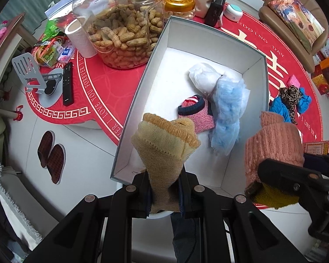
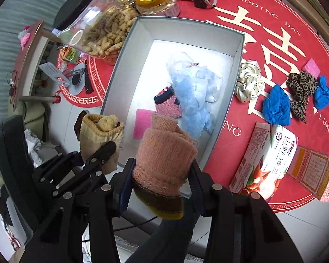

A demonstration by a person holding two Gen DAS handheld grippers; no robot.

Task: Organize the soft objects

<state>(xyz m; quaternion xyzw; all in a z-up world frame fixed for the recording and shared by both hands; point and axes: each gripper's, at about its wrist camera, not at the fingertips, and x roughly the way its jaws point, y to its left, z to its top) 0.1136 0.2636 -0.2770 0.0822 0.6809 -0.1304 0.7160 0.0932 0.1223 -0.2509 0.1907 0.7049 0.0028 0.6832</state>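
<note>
My left gripper [image 1: 164,194] is shut on a tan knitted sock [image 1: 164,144], held over the near end of the white box [image 1: 140,83]. It also shows in the right wrist view [image 2: 101,131]. My right gripper [image 2: 160,188] is shut on a peach knitted sock [image 2: 164,153] with a brown and yellow cuff, also over the box's near end [image 2: 118,65]; this sock shows in the left wrist view [image 1: 274,144]. In the box lie a pink knitted sock [image 1: 196,115], a fluffy light blue piece [image 1: 227,114], white wadding [image 1: 205,74] and a pink sponge [image 2: 142,123].
On the red table mat right of the box lie a cream dotted scrunchie [image 2: 249,84], blue cloth pieces [image 2: 276,105], a leopard scrunchie [image 2: 300,89] and tissue packs [image 2: 267,164]. A peanut jar [image 1: 122,26] and gold-lidded jar [image 1: 178,2] stand left and behind. A chair [image 1: 296,24] is at the back right.
</note>
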